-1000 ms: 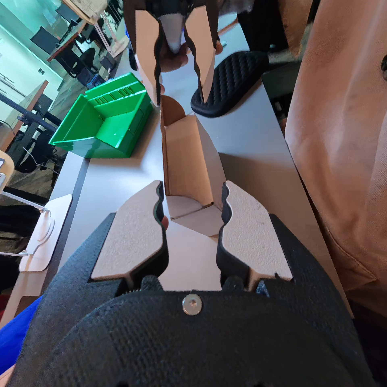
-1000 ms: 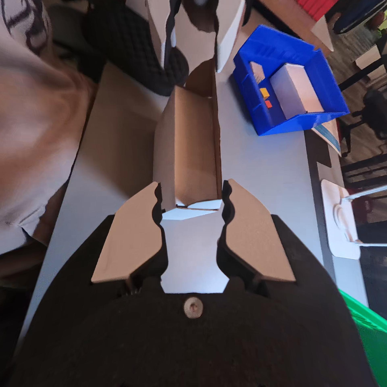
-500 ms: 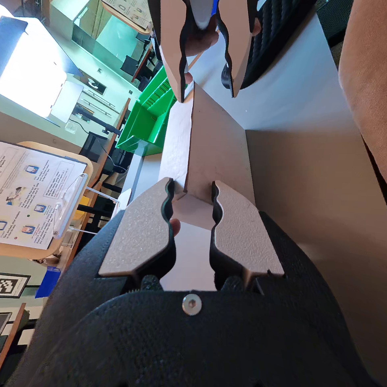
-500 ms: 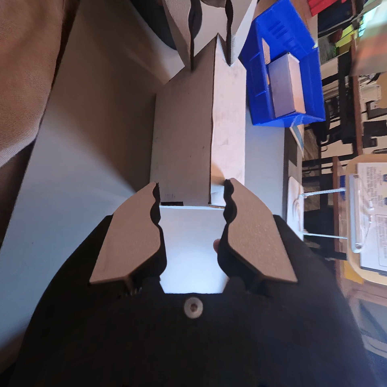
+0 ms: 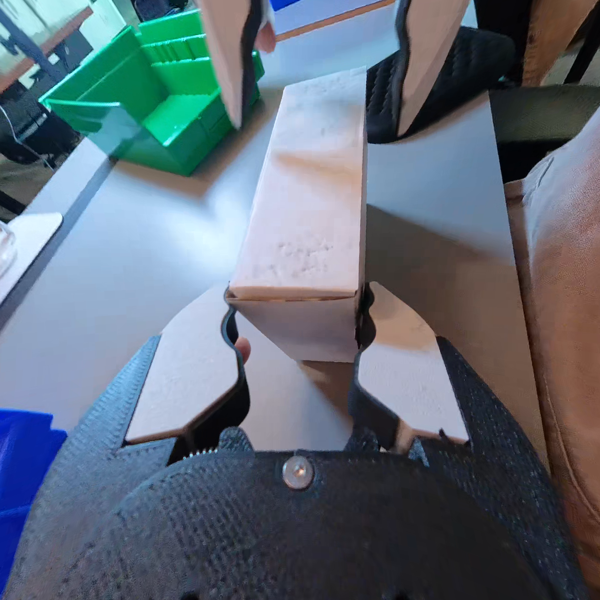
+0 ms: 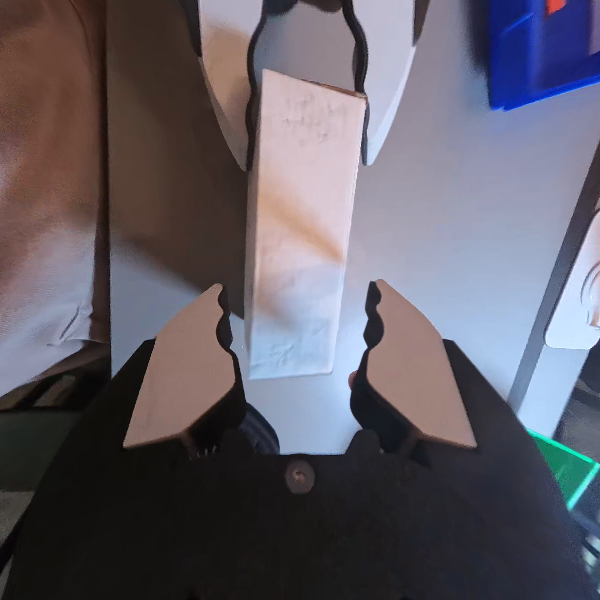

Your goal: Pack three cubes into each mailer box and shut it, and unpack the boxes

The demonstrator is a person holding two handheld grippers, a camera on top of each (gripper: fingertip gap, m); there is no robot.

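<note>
A shut cardboard mailer box lies lengthwise between my two grippers on the grey table. My left gripper is closed on its near end, one finger against each side wall. In the right wrist view the same box runs away from my right gripper, which is open with a gap on both sides of the box end. The left gripper clamps the far end there. The right gripper shows open at the top of the left wrist view. No cubes are in view.
An empty green bin stands left of the box. A blue bin sits at the other side and shows again in the left wrist view. A black chair, a person in brown and a white stand base border the table.
The box was turned from standing on its edge to lying flat with its lid shut. My right gripper opened off its end. My left gripper widened and now clamps the box's side walls.
</note>
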